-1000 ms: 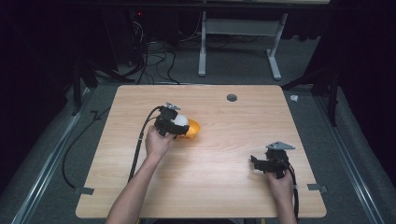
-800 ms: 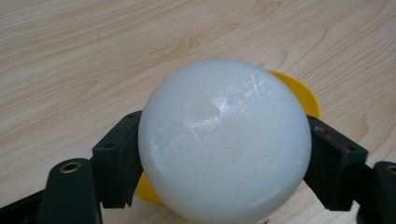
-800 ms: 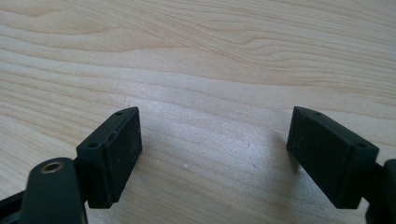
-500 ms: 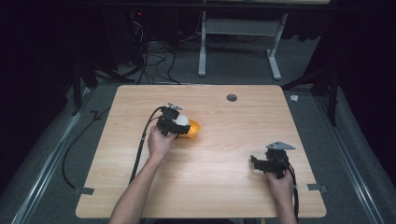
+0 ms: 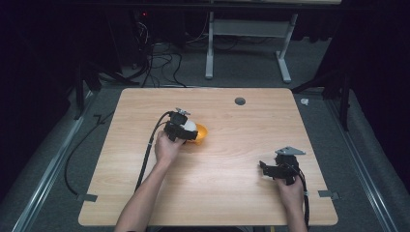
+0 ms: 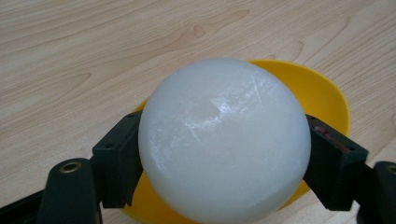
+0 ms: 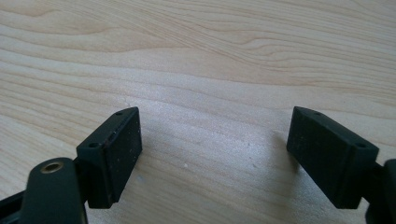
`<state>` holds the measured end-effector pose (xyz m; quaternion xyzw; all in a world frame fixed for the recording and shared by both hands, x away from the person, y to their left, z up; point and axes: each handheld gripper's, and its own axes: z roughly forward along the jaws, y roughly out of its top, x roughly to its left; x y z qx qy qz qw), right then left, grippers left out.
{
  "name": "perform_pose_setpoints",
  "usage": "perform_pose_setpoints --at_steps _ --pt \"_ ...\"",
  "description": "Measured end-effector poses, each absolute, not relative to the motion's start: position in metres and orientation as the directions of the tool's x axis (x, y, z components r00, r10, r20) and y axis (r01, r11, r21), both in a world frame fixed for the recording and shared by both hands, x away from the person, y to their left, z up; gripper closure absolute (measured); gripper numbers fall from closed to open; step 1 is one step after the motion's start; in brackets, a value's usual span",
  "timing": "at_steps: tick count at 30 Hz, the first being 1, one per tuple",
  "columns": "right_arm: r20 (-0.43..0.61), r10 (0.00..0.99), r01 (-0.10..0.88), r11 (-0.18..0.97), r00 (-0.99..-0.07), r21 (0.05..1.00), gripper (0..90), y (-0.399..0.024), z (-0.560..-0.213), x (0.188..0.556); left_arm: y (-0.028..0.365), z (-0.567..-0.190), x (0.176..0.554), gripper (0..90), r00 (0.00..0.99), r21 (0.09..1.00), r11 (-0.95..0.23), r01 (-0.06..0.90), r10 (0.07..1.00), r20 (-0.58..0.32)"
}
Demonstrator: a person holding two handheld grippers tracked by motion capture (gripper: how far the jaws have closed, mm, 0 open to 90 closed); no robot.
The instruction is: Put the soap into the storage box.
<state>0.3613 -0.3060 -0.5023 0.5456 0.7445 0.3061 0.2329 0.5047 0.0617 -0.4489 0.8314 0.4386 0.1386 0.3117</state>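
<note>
Left gripper view puts the white ball point(image 6: 224, 140) right in front of you, clamped between your left gripper point(image 6: 224, 163) jaws, one black pad pressed on each side of it. Behind and beneath the ball sits the yellow bowl point(image 6: 327, 98); its rim shows above the ball and its lower edge below the jaws, so the ball is over the bowl, though you cannot tell from here whether it touches the bowl's floor. In the high view the left gripper point(image 5: 186, 131) holds the ball point(image 5: 189, 125) at the bowl point(image 5: 202, 131), left of the middle of the wooden table point(image 5: 217, 193). Your right gripper point(image 5: 270, 169) rests well apart, near the table's front right corner. Its jaws stand wide open over bare wood, holding nothing point(image 7: 215, 154).
</note>
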Motion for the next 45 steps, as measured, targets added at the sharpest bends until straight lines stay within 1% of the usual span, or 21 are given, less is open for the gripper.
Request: perform_pose_setpoints --at_steps 25,38,45 --pt "-0.013 0.955 0.670 0.217 -0.296 0.710 19.0 -0.306 -0.502 0.361 0.054 -0.457 0.506 24.2 0.577 0.611 -0.447 0.654 0.817 -0.021" --pt "-0.012 0.955 0.671 0.216 -0.296 0.709 19.0 -0.306 -0.502 0.361 0.061 -0.441 0.501 23.9 0.578 0.674 -0.403 0.619 0.815 -0.044" --pt "-0.012 0.955 0.671 0.216 -0.295 0.709 19.0 -0.306 -0.502 0.361 0.066 -0.431 0.496 23.8 0.584 0.691 -0.404 0.599 0.811 -0.032"
